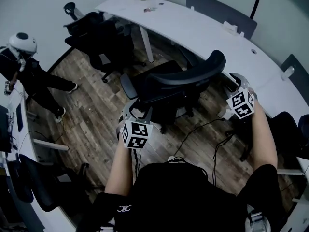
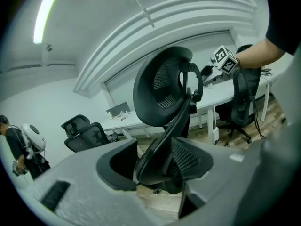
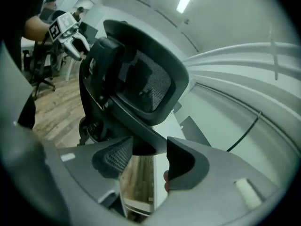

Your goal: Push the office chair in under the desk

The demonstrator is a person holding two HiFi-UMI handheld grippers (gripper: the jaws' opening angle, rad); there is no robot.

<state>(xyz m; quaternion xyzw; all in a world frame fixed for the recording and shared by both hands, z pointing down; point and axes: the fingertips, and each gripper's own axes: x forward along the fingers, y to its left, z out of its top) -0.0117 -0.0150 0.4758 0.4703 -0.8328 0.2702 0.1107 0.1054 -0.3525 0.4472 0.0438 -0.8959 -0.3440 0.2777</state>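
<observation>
Flanking the chair [image 1: 169, 83], left claw [image 1: 137, 112] and right claw [image 1: 237, 81] both gape wide, each with an edge of the chair's back between its jaws, equally near; the counter [image 1: 207, 33] lies just beyond the chair, whose seat looks not yet under it.

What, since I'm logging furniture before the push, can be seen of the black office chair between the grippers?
The office chair is black, with a mesh back in a curved frame, a dark seat, armrests and a base on the wood-look floor. It stands upright facing the curved white desk, not yet tucked under it. The left gripper and right gripper flank its backrest, jaws open with the back's edge between them; contact is unclear.
</observation>
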